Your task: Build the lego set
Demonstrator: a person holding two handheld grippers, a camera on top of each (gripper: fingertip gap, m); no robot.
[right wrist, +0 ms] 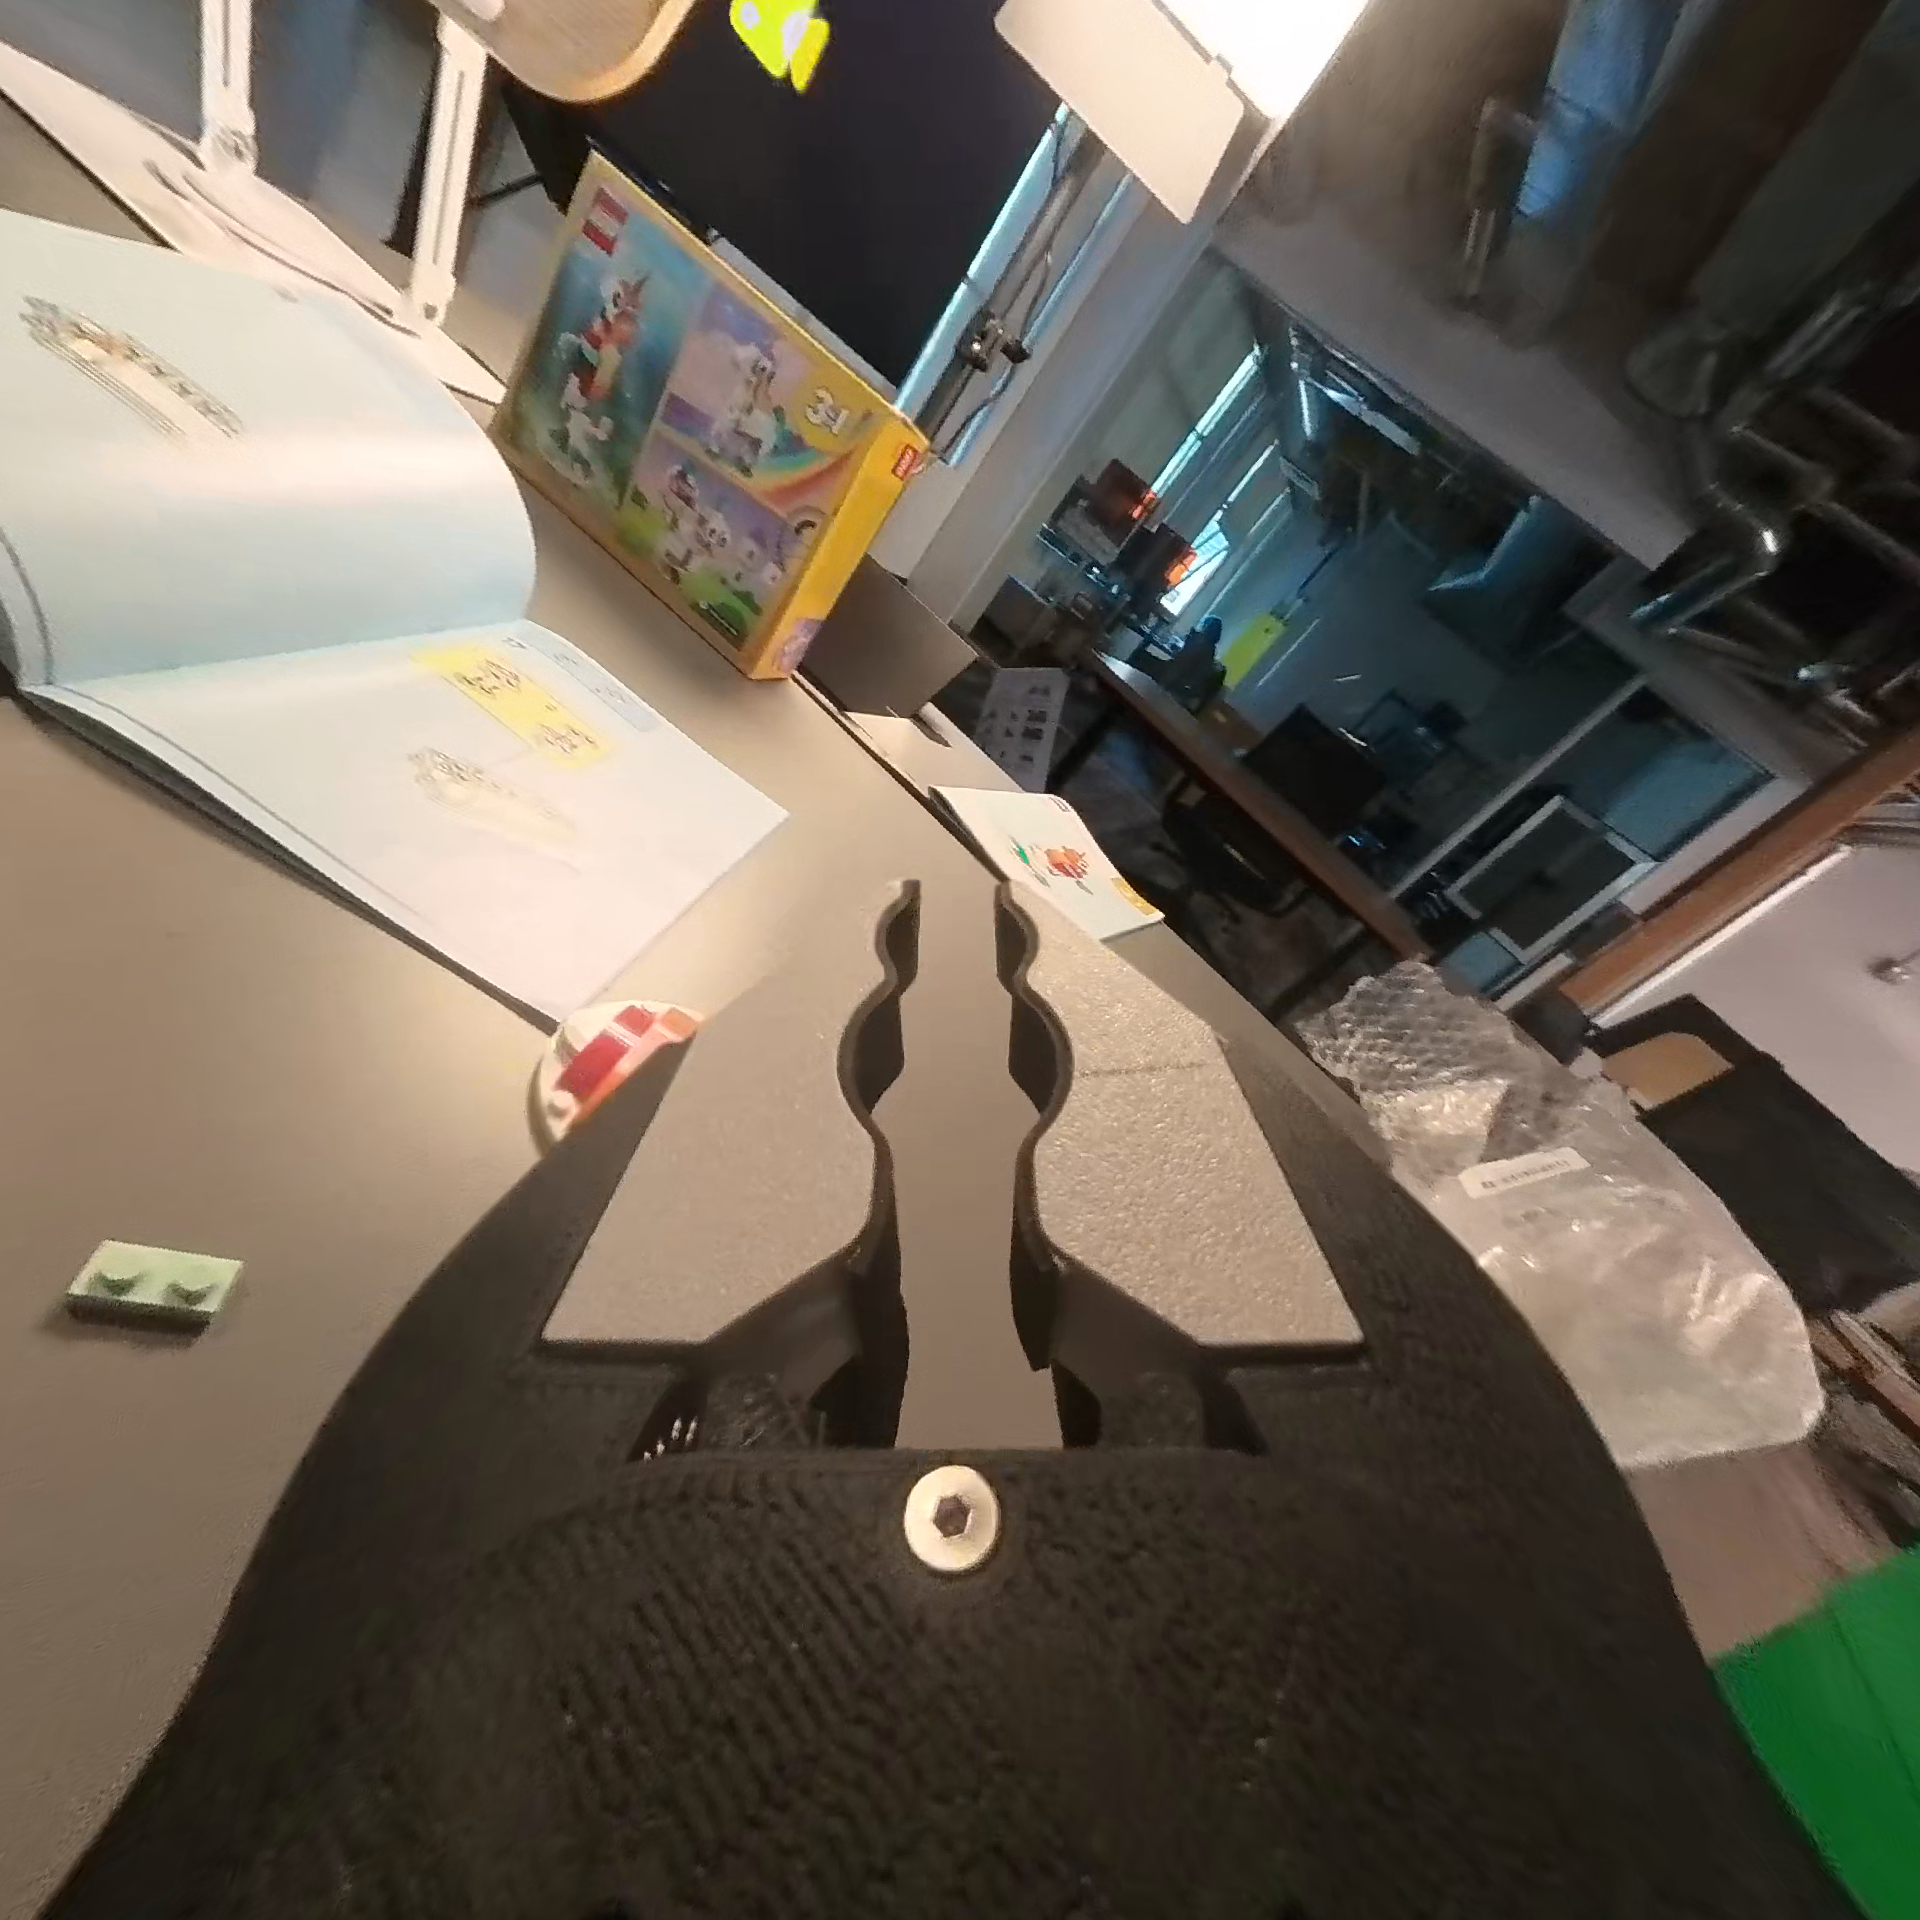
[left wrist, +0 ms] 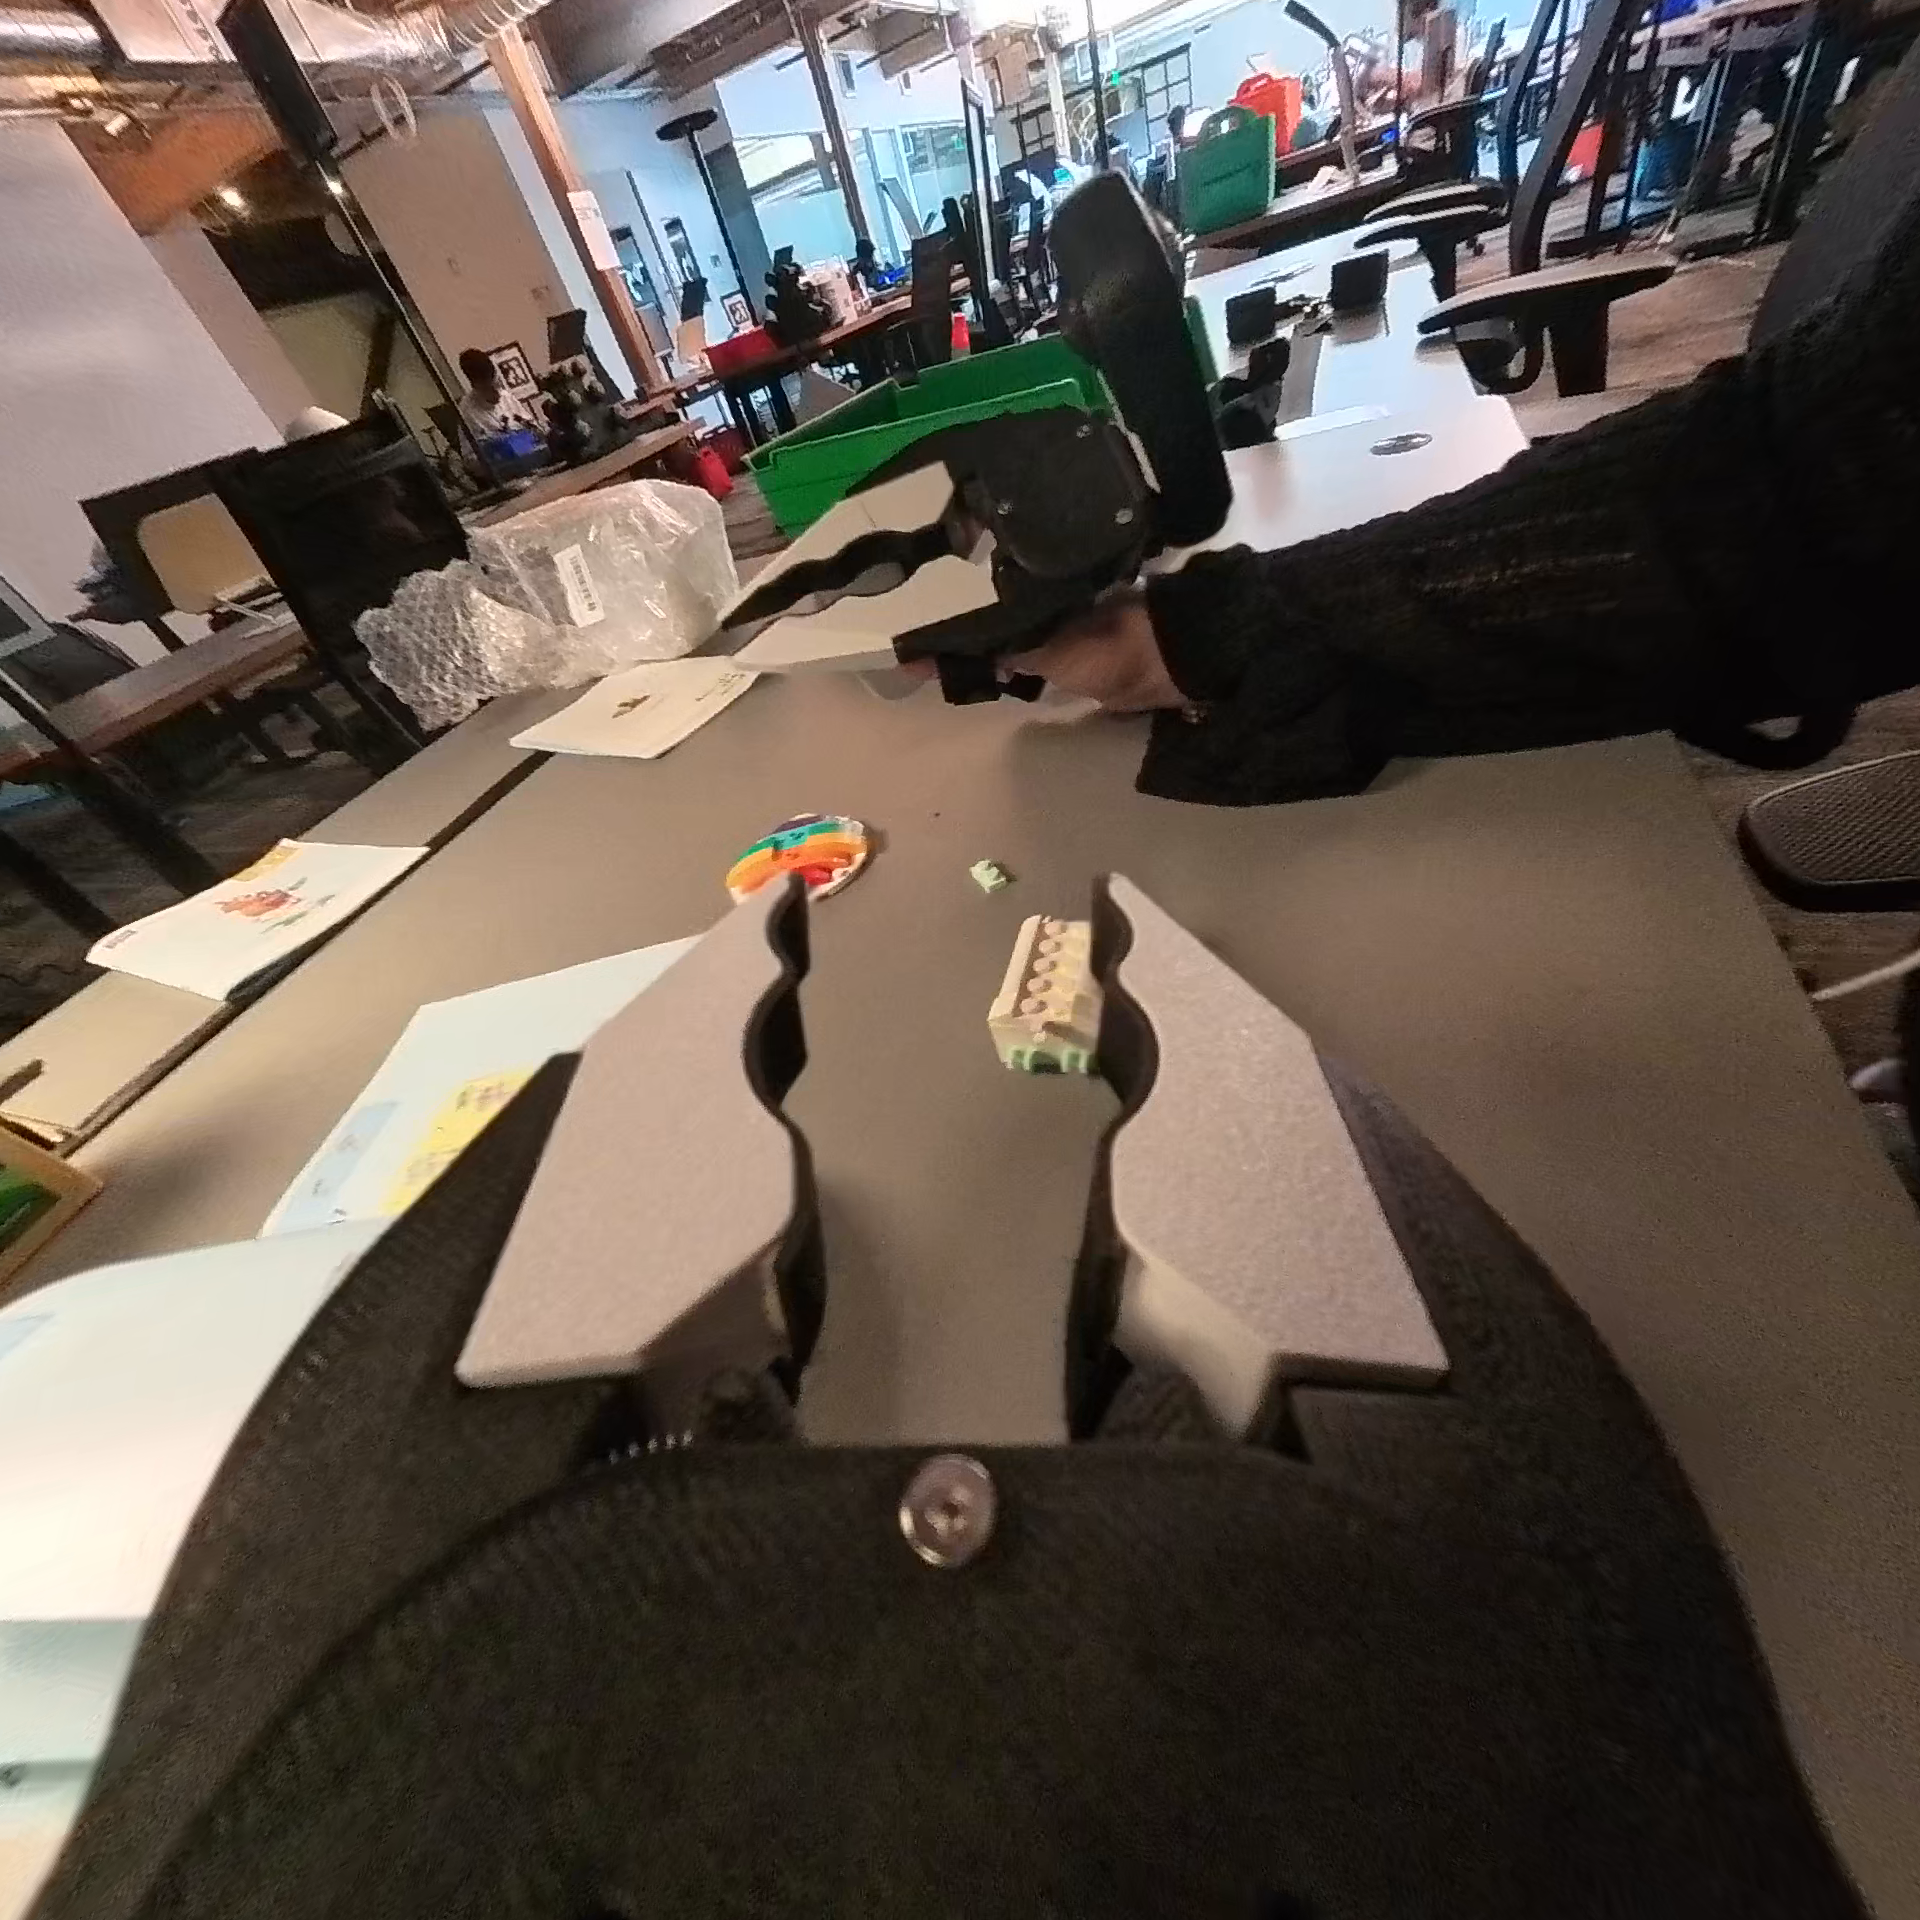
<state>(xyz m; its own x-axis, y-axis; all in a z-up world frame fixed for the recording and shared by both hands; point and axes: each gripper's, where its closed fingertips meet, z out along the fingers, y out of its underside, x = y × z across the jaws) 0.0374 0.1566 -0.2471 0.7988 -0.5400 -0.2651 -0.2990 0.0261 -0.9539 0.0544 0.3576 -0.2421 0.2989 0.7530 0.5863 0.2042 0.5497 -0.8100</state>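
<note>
My left gripper (left wrist: 951,914) is open and empty, low over the grey table (left wrist: 1351,852). A cream brick assembly with a pale green underside (left wrist: 1044,997) lies on the table just inside its right fingertip; I cannot tell if they touch. A small pale green piece (left wrist: 989,875) and a round rainbow assembly (left wrist: 800,854) lie just beyond. My right gripper (right wrist: 956,899) is tilted, slightly open and empty; it also shows in the left wrist view (left wrist: 736,641), held in a hand above the table. The pale green plate (right wrist: 156,1294) lies to its left. The rainbow assembly (right wrist: 613,1049) is partly hidden behind its left finger.
An open instruction booklet (right wrist: 364,727) lies on the left, with the yellow set box (right wrist: 707,447) behind it. Smaller booklets (left wrist: 260,914) (left wrist: 644,707), bubble wrap (left wrist: 561,603) and a green bin (left wrist: 914,426) sit at the far side. A chair (left wrist: 1849,831) stands at the right edge. The grippers' ends are close to 20 cm from one another. My right tips are roughly 12 cm from the pale green plate (right wrist: 156,1294). The left camera catches it too, in the left wrist view (left wrist: 987,870).
</note>
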